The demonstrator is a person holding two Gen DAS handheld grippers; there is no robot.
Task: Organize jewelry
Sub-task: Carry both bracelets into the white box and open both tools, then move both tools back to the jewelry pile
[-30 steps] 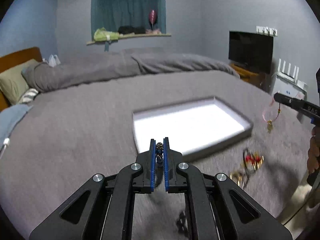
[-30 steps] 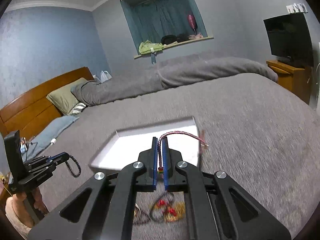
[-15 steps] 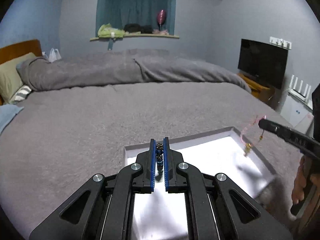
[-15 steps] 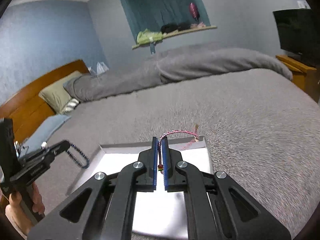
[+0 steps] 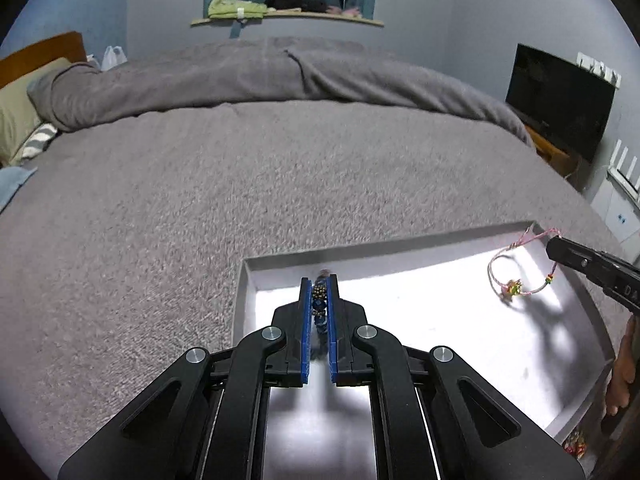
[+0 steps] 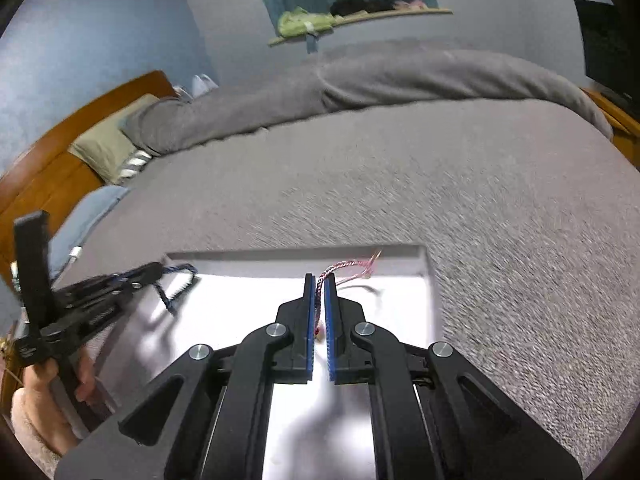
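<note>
A white shallow tray (image 5: 448, 246) lies on the grey bed; it also shows in the right wrist view (image 6: 426, 280). My left gripper (image 5: 319, 288) is shut on a dark blue beaded bracelet (image 5: 319, 300) and holds it over the tray's near left part. The bracelet hangs from it in the right wrist view (image 6: 176, 284). My right gripper (image 6: 319, 280) is shut on a pink braided cord bracelet (image 6: 344, 268) over the tray's right side. That bracelet hangs as a loop with small beads in the left wrist view (image 5: 516, 276).
Loose red and gold jewelry (image 5: 574, 446) lies on the bed beside the tray's near right corner. A folded grey duvet (image 5: 260, 76) and pillows (image 5: 16, 108) sit at the far end. A television (image 5: 560, 100) stands to the right.
Both grippers have moved forward and down over the tray with their bracelets. The pink bracelet now hangs just above the tray floor.
</note>
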